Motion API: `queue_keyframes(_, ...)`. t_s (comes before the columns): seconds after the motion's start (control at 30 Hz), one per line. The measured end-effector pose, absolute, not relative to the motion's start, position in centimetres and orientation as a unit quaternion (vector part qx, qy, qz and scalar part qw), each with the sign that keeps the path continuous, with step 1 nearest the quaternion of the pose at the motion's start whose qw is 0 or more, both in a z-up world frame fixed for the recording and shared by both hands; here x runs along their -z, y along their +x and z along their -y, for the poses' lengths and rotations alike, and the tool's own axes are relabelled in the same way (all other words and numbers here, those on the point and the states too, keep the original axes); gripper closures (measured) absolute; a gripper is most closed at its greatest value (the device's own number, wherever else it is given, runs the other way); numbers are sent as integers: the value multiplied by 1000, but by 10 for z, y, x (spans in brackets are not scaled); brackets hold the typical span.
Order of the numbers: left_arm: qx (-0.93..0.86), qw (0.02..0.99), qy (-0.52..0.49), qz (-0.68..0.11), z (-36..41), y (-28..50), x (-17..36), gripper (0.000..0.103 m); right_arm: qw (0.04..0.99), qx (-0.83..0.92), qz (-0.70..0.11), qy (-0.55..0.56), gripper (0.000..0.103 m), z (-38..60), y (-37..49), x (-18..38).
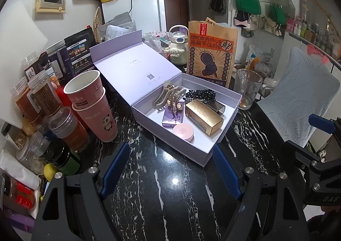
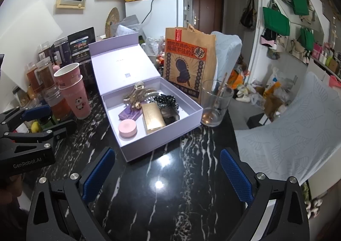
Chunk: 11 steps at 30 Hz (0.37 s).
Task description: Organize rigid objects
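A lilac box [image 1: 170,134] [image 2: 162,141] stands on the black marble table with its lid tilted back. Inside lie a gold case [image 1: 203,116] [image 2: 152,116], a pink round compact [image 1: 183,131] [image 2: 127,127], a small purple box [image 1: 171,118] [image 2: 129,114], hair claws [image 1: 168,95] [image 2: 136,93] and a black dotted hair tie [image 1: 199,95] [image 2: 165,99]. My left gripper [image 1: 172,170] hovers open just in front of the box, nothing between its blue pads. My right gripper [image 2: 167,174] also stands open and empty before the box. The left gripper also shows at the left edge of the right wrist view [image 2: 32,126].
Two stacked pink paper cups [image 1: 93,104] [image 2: 73,92] and several spice jars [image 1: 38,100] crowd the left. A brown paper bag [image 1: 211,53] [image 2: 187,62] stands behind the box, a glass with a spoon [image 1: 247,89] [image 2: 215,104] to its right. A pale chair back [image 1: 302,100] lies beyond the table edge.
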<state>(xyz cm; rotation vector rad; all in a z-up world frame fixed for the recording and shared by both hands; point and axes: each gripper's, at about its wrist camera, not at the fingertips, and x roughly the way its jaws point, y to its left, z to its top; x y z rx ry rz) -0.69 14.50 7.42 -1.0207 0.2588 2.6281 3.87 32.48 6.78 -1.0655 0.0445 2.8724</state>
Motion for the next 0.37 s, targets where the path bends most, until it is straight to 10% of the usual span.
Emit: queue_keyframes(0.37, -916, 153, -359, -95, -148, -8, -70, 23, 41, -933, -21, -357, 2, -330, 35, -63)
